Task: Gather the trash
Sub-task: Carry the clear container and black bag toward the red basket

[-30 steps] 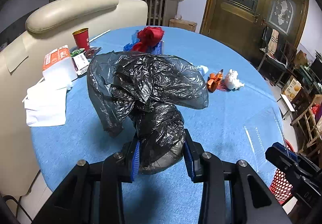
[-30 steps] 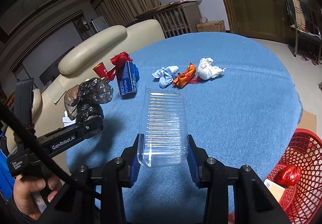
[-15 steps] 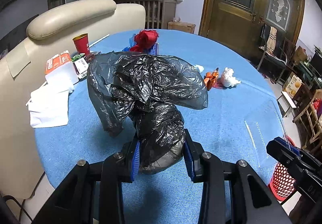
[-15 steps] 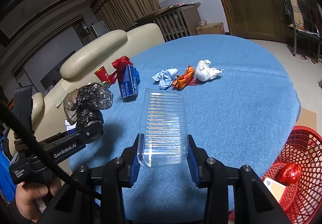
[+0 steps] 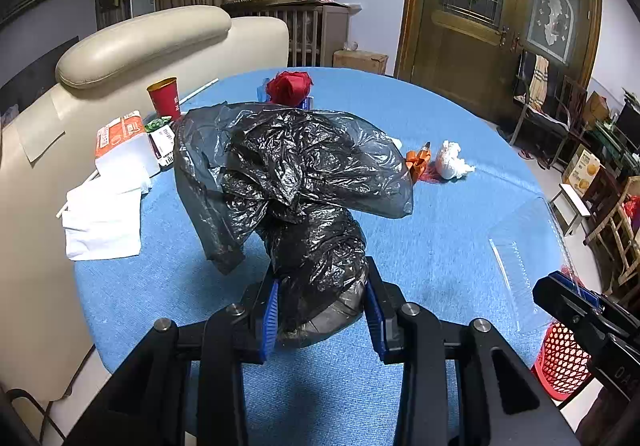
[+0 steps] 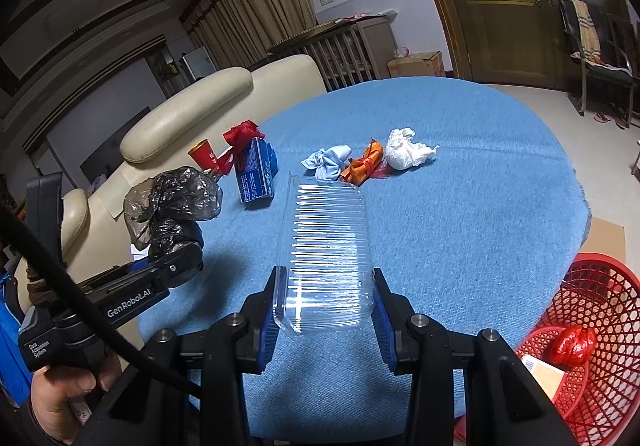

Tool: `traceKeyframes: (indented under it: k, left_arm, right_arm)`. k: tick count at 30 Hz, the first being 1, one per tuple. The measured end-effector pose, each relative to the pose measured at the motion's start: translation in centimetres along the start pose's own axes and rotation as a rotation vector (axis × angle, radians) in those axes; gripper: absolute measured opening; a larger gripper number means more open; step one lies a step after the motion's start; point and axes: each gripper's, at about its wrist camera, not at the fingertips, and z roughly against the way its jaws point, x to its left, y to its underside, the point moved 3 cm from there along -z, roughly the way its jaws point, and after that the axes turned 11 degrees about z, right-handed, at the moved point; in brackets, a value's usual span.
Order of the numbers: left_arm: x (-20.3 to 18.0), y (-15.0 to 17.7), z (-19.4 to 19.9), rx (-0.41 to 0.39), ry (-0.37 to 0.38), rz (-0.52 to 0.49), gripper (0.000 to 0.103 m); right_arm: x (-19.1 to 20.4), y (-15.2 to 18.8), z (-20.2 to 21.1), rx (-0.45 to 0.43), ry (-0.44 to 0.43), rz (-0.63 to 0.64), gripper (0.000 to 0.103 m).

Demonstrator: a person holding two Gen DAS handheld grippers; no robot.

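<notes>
My left gripper is shut on a crumpled black plastic bag, held above the blue table; the same black plastic bag shows at the left of the right wrist view. My right gripper is shut on a clear ribbed plastic container, which also appears faintly as the clear container at the right of the left wrist view. On the table lie a white wad, an orange wrapper and a pale blue wad.
A red mesh basket with a red ball and a box inside stands on the floor at the right. A blue carton with a red cloth, a red cup, a tissue pack and white paper sit near a beige sofa.
Both views have tilted up slightly, so the table items sit a little lower in frame. Both grips are unchanged.
</notes>
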Motion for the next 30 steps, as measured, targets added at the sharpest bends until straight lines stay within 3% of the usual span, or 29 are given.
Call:
traceKeyframes:
  k: [30]
  left_arm:
    - [-0.17, 0.2, 0.64, -0.015, -0.001, 0.011, 0.038]
  right_arm:
    - [0.29, -0.27, 0.22, -0.013, 0.004, 0.011, 0.043]
